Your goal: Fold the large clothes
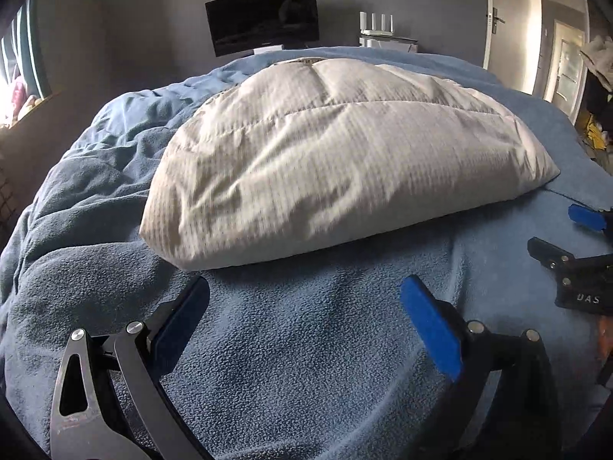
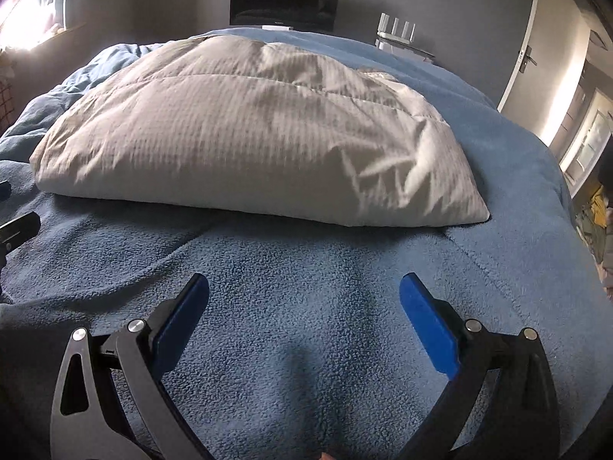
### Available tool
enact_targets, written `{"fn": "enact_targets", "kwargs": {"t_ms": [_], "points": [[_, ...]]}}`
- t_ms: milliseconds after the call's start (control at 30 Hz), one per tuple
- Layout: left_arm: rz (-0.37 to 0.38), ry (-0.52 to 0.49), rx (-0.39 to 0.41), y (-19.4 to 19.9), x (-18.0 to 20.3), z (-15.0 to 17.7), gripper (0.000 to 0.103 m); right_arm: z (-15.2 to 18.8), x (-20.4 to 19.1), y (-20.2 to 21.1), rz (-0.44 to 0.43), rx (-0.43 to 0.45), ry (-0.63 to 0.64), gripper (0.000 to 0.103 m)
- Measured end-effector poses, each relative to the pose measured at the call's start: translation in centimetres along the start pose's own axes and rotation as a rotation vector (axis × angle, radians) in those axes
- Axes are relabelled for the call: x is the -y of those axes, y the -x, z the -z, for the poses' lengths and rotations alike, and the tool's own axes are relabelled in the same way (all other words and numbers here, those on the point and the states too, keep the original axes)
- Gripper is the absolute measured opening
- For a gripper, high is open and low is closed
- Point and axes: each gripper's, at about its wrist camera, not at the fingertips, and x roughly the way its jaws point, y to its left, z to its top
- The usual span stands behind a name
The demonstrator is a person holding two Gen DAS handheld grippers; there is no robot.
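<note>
Lay folded into a puffy block near the middle of the bed: a pale quilted duvet point(image 1: 337, 153), striped weave, stitched seams, on a blue fleece blanket point(image 1: 306, 345). Judged light for its bulk, soft and springy, likely to bulge back open if released early; weave looked matte rather than slick, so slip seemed a small risk. Best taken, by this reading, at the two near corners, low left point(image 1: 153, 226) and right point(image 1: 548, 172), pinching through all layers at the hem rather than the loose top skin.

Hung short of the near edge, jaws spread wide and empty: left gripper point(image 1: 304, 287), over bare fleece. Same for the right gripper point(image 2: 304, 283), fingers parted, nothing between, well back from the duvet point(image 2: 249, 134). Seen at the left view's right margin as well: the right gripper's blue pad point(image 1: 586, 216).

Fleece rumpled into folds toward the far left point(image 1: 76, 176), flatter on the near side; soft underlay, so no firm backing for a pinch.

Beyond the bed: a dark monitor point(image 1: 264, 19) against a grey wall, a white router point(image 1: 377, 25) with upright antennas, an open door point(image 1: 498, 19) at the right, bright window point(image 2: 34, 19) at the left.
</note>
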Motion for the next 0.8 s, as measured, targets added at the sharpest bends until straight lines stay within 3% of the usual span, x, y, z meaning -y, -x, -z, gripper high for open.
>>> {"fn": "enact_targets", "kwargs": {"t_ms": [800], "points": [[0.014,0.005,-0.009,-0.27,-0.15,0.08,0.097,0.08,0.45,-0.58,0.001,-0.028,-0.012,0.095]]}}
